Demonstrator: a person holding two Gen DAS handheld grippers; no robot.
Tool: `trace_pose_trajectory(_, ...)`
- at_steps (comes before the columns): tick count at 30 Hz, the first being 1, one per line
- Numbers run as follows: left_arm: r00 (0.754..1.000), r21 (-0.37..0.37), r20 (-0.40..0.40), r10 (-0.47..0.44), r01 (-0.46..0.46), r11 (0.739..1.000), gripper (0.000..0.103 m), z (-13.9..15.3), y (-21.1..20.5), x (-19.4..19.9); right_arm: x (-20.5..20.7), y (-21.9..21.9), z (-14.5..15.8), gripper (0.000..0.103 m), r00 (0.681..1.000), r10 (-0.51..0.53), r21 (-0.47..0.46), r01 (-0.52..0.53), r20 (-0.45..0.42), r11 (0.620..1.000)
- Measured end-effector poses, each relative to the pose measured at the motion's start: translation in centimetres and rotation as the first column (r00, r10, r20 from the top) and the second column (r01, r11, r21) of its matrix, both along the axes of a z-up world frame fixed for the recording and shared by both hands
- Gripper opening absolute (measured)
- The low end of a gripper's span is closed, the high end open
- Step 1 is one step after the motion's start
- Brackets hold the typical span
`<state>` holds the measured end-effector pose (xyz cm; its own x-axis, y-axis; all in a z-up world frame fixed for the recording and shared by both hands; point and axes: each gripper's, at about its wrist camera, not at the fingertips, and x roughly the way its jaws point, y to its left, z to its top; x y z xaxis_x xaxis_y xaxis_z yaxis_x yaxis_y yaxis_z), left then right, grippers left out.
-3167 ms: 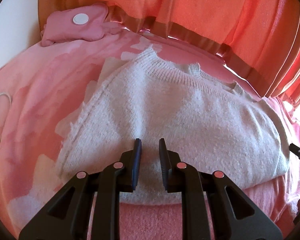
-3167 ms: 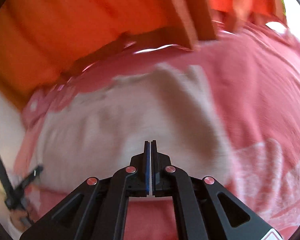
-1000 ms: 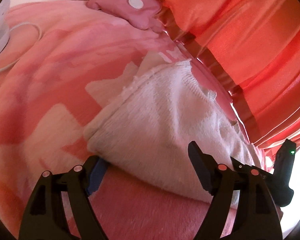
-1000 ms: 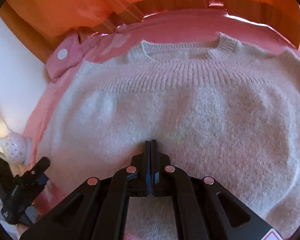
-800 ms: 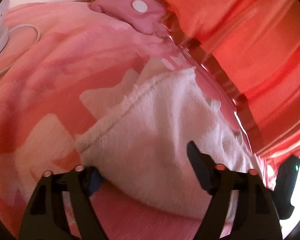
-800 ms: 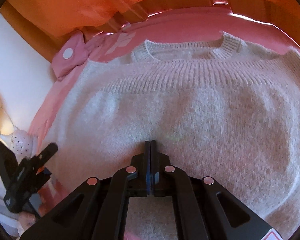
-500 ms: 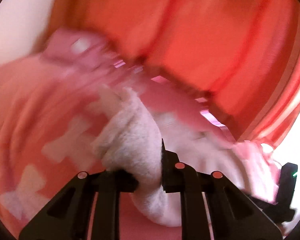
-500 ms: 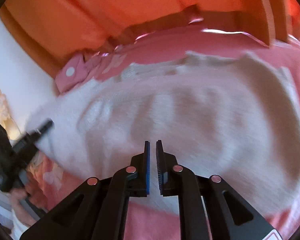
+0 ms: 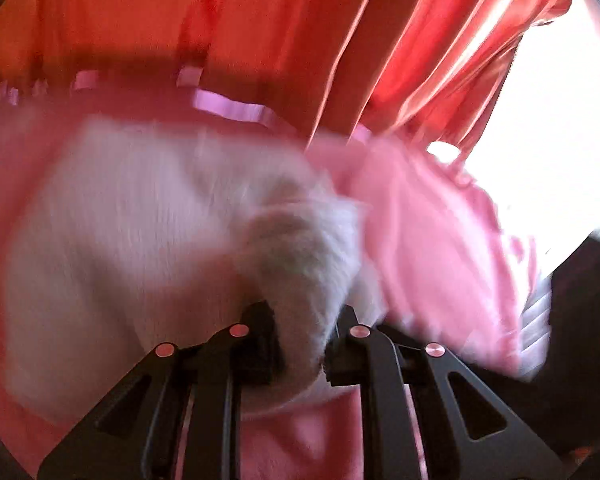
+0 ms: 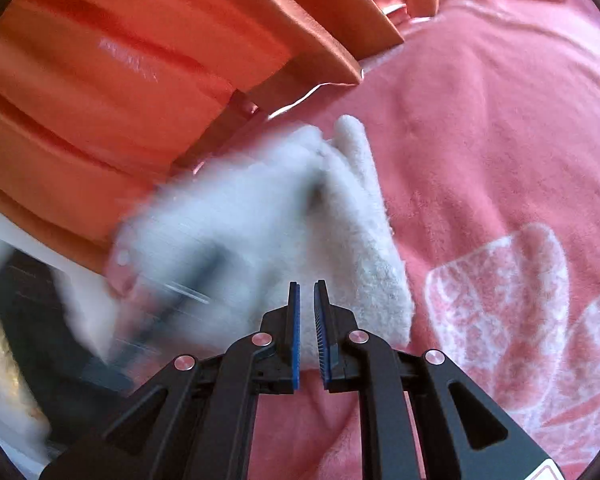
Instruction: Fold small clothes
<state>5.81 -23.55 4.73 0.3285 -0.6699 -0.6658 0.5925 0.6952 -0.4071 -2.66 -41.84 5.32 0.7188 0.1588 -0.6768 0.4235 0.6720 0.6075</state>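
Two grippers | left gripper (image 9: 302, 340) pinching fuzzy white sweater (image 9: 140, 220); right gripper (image 10: 308, 320) clamps its hem

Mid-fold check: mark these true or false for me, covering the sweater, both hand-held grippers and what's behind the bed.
1. The left hand-held gripper is clamped on a bunch of the white sweater. True.
2. The sweater lies flat and spread out. False: it is bunched and lifted.
3. The blanket is blue. False: pink with pale patches.
4. Orange curtains hang behind the bed. True.
5. The right hand-held gripper gapes wide. False: only a narrow gap.
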Motion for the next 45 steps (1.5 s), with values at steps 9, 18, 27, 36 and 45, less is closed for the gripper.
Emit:
trace_pose_trajectory(9, 0.983, -0.043, 0.157, 0.1, -0.094, 0.995, 0.059, 3.7, 7.5, -1.5, 1.0, -0.6, -0.4, 0.041, 0.997, 0.013, 0.077, -0.019, 0.074, 0.997)
trace_pose_trajectory(18, 0.972, 0.114, 0.17, 0.162, -0.183, 0.977, 0.061, 0.6, 11.1, -1.0, -1.0, -1.1, 1.6, 0.061, 0.968, -0.059, 0.076, 0.042, 0.243, 0.996)
trace_pose_trajectory(27, 0.952, 0.243, 0.274, 0.136, -0.206, 0.948, 0.074, -0.4, 11.6, -2.9, 0.9, 1.7, 1.6, 0.065, 0.984, 0.059, -0.017, -0.057, 0.171, 0.998)
trace_pose_trajectory(36, 0.95, 0.293, 0.216, 0.226, -0.284, 0.913, 0.074, -2.2, 12.7, 0.1, 1.7, 3.2, 1.1, 0.069, 0.982, 0.12, -0.029, -0.117, 0.143, 0.993)
trace_pose_trajectory(45, 0.96, 0.153, 0.01, 0.279, -0.277, 0.949, 0.016, -2.5, 14.1, 2.0, 5.7, 3.4, 0.2, 0.026, 0.989, 0.146, -0.112, -0.145, 0.002, 0.983)
